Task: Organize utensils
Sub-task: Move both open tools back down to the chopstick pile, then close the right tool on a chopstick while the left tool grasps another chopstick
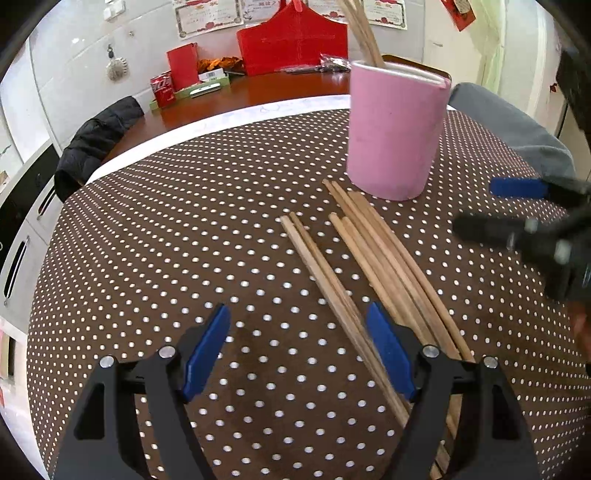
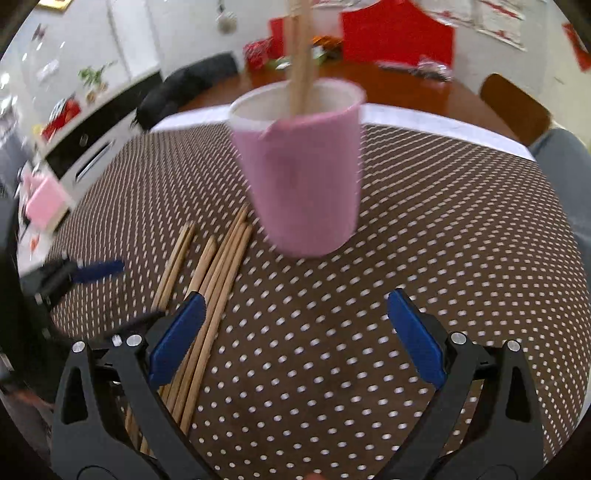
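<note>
Several wooden chopsticks [image 1: 373, 258] lie side by side on the brown dotted tablecloth [image 1: 184, 240], running from near the pink cup [image 1: 393, 133] toward me. The cup stands upright and holds a few chopsticks [image 1: 364, 33]. My left gripper [image 1: 299, 317] hovers open over the cloth, its right pad over the near part of the loose chopsticks, nothing gripped. My right gripper [image 2: 295, 306] is open and empty in front of the cup [image 2: 303, 173], with the loose chopsticks [image 2: 218, 273] by its left finger. The right gripper [image 1: 484, 206] also shows blurred at the right edge of the left wrist view.
Behind the cloth is a wooden table top [image 1: 258, 96] with a red bag [image 1: 291, 40], a red can [image 1: 162, 88] and small packets. A dark jacket [image 1: 92, 140] hangs on a chair at left. A grey trouser leg [image 1: 517, 125] is at right.
</note>
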The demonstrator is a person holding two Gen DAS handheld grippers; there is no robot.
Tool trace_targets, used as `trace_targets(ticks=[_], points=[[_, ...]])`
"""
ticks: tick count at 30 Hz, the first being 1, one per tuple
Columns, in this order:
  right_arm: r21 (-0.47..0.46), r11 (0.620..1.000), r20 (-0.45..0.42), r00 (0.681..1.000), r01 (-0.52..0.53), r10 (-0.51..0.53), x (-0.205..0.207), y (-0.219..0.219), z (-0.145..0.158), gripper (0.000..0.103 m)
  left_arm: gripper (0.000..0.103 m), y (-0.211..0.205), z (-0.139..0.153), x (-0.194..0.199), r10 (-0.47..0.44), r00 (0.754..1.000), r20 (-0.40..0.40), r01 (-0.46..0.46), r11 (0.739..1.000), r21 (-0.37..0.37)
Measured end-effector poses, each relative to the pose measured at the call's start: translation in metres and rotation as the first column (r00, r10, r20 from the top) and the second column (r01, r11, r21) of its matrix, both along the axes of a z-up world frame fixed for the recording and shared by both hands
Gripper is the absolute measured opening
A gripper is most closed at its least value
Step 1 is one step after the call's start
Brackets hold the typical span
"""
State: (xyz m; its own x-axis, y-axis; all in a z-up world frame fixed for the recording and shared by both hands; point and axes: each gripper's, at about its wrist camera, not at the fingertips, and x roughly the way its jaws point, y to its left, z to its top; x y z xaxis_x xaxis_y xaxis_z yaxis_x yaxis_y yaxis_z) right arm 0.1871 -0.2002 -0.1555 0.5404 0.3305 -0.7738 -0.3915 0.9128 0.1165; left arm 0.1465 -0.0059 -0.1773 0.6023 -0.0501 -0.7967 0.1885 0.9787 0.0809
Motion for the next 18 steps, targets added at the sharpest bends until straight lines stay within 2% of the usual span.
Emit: trace_targets(ticks=[6,12,18], points=[[-0.075,0.994,-0.025,0.997,-0.074,0.072,-0.005,0.019,-0.013,0.097,0.076,0.021,0.002,0.007,0.035,0.999,-0.010,-0.036,0.999,-0.014],[-0.129,0.987,-0.048,0.994,-0.101,0.096,-0.005,0.032,-0.027,0.097,0.076,0.018,0.000,0.009,0.030,1.000,-0.008,-0.030,1.000,-0.005],[-0.142,0.984,-0.037,0.994,-0.108,0.104,-0.004,0.036,-0.028,0.097,0.076,0.009,-0.004,0.004,0.021,1.000,-0.004,-0.021,1.000,-0.003]])
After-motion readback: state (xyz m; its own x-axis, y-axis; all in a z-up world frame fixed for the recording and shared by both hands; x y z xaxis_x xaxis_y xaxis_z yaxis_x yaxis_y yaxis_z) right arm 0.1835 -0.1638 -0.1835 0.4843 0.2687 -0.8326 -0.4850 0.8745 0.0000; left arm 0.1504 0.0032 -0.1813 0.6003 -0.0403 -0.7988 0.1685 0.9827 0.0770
